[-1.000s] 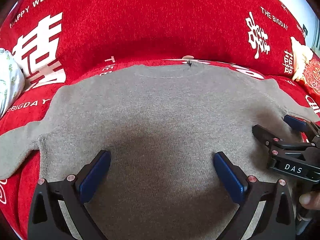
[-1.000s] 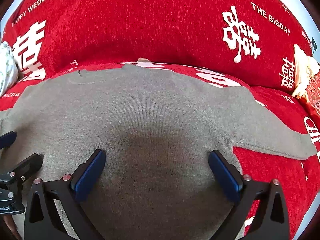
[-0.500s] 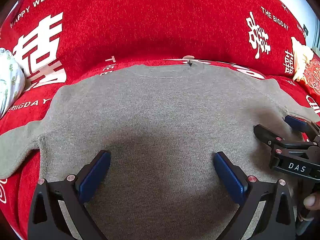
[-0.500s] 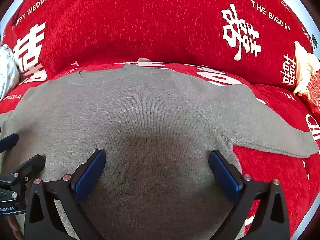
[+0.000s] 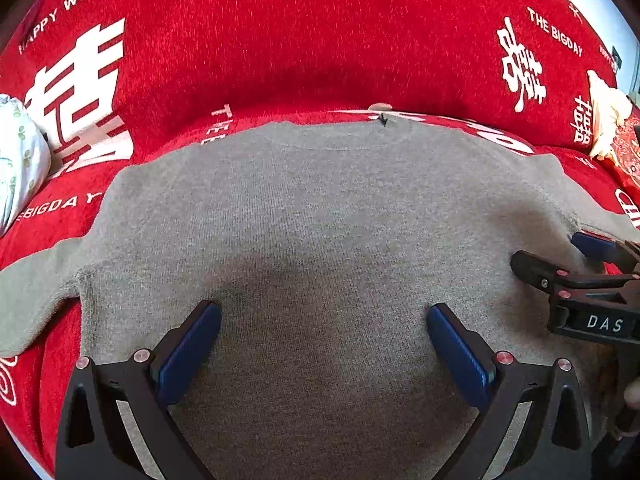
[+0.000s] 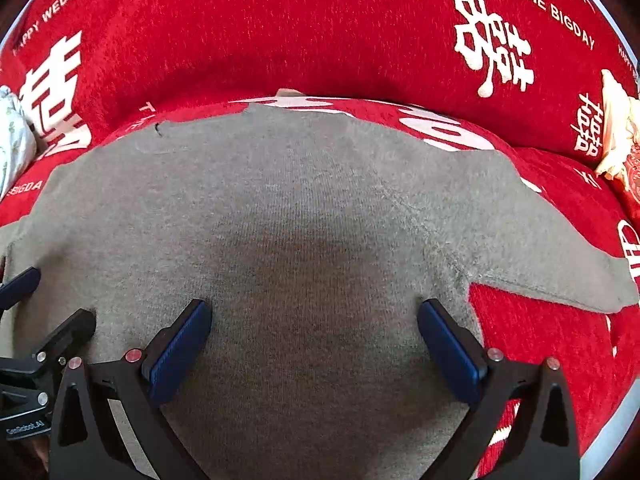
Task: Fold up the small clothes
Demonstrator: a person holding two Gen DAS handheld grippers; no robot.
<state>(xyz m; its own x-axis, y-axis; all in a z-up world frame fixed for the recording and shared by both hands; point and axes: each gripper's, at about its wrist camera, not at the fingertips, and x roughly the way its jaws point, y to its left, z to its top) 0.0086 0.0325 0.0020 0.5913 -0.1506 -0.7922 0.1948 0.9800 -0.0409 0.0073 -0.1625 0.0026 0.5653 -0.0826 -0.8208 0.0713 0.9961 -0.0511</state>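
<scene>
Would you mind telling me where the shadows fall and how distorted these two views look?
Left wrist view: a soft dark shadow lies on the grey sweater between the open left claw; the sofa cover bows with fisheye curvature. Right wrist view: the same shadow ahead of the right claw; corners vignette black.

The supporting surface is a sofa under a red cover with white characters and the printed words "HAPPY WEDDING" and "THE BIGDAY". A grey sweater lies flat on the seat, neckline toward the backrest and both sleeves spread out to the sides over the red cloth. A white bundle with a green print rests at the left end, and a cream-coloured item beside a red patterned one at the right end.
</scene>
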